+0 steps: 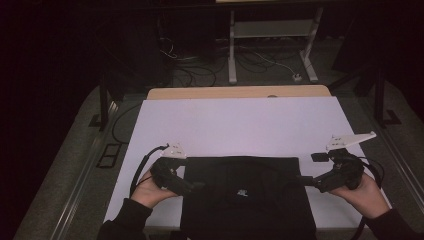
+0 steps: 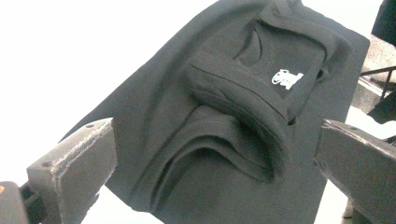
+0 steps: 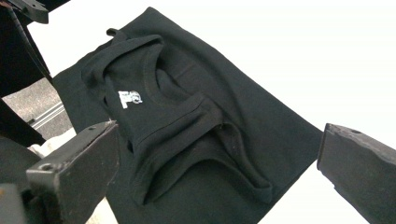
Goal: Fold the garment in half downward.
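Ahead of you the white sheet (image 1: 240, 120) covers nearly the whole table, and a strip of bare wooden tabletop (image 1: 235, 92) shows along its far edge. Beyond that edge you have a white metal stand (image 1: 272, 35) on the grey carpet (image 1: 200, 75), with a shelf across its two legs. Loose cables (image 1: 260, 59) trail over the carpet around its feet, and a small white plug block (image 1: 297, 77) lies beside its right foot. To your left, a black table leg (image 1: 103, 105) stands by the floor rail (image 1: 80, 190).
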